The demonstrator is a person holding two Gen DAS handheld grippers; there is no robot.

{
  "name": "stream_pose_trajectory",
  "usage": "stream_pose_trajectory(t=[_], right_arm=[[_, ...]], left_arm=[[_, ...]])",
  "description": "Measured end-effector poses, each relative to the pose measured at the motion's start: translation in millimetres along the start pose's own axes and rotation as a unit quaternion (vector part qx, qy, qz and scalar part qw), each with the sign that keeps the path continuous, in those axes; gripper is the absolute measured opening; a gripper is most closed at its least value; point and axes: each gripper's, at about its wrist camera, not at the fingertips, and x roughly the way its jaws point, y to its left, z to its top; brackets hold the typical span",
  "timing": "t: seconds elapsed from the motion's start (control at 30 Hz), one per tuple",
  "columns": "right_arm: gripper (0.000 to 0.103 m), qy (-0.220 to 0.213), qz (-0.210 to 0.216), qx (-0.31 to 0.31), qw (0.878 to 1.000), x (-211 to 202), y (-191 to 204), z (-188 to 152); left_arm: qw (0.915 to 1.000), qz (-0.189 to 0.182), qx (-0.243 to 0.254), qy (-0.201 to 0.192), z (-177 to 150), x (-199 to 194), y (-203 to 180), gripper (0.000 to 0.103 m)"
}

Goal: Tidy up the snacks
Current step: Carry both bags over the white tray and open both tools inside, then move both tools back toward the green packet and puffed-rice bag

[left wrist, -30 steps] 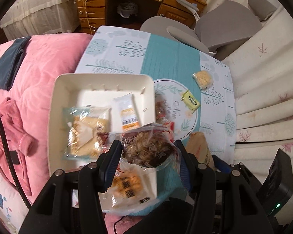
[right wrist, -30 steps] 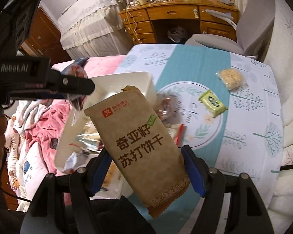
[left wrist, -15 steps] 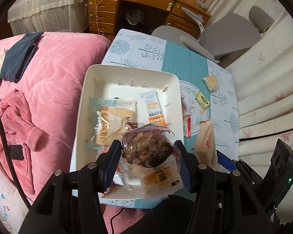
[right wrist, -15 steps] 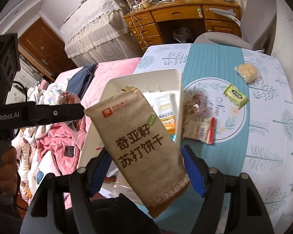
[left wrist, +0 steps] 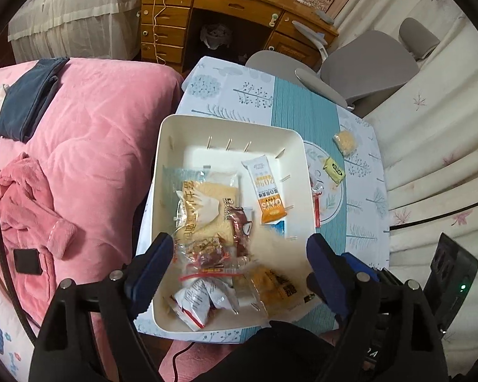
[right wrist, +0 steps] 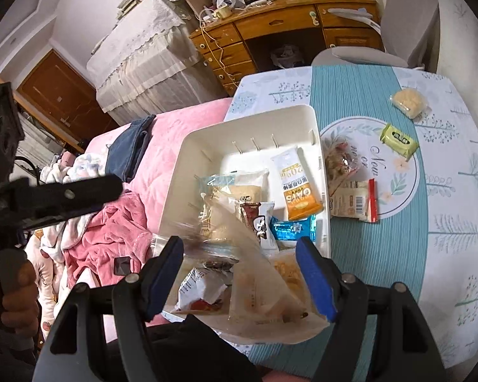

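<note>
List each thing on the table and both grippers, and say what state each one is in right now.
left gripper: jaws opening, nothing held
right gripper: jaws opening, blurred brown cracker packet dropping between them
white bin: holding several snacks
yellow-green packet: lying loose on table
round cake: wrapped, on table

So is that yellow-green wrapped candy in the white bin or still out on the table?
Out. The yellow-green candy lies on the tablecloth's round print, to the right of the white bin and apart from its wall, near the pale round cake packet.

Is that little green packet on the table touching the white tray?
Apart. The right wrist view shows the green packet lying on the tablecloth's round print, with bare cloth and other snacks between it and the white tray.
</note>
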Motion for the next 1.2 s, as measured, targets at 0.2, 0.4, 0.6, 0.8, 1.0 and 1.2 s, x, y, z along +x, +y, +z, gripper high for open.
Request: stream_pose_trajectory(t=[0.2, 0.4, 0.6, 0.8, 1.0, 1.2], right_arm=[[0.082, -0.007, -0.01, 0.006, 1.0, -3.8, -1.9, -0.1], [0.082, 0.0, -0.017, 0.02, 1.0, -7.3, -14.9, 0.2], [0.082, 0.006, -0.023, 0.039, 0.999, -16.9, -35.6, 1.3], [0.082, 0.011, -0.036, 0.073, 0.997, -30.5, -73.0, 4.4], [0.082, 0.021, -0.05, 0.097, 0.994, -45.0, -117.7, 8.3], [0.082, 0.024, -0.052, 0.141, 0.988, -57.8, -166.9, 25.1]], left_arm=[[0.9999, -0.012, 0.007, 0.01, 3.9, 8.6, -5.0, 0.087], [0.9995, -0.02, 0.016, 0.019, 1.0, 16.7, -22.7, 0.087], [0.999, -0.03, 0.023, 0.023, -2.2, 22.6, -44.5, 0.087], [0.9985, -0.042, 0.022, 0.028, -6.7, 33.9, -71.2, 0.087], [0.9981, -0.036, 0.019, 0.047, -11.0, 57.8, -103.5, 0.087], [0.9976, -0.019, 0.021, 0.063, -10.4, 82.6, -146.7, 0.087]])
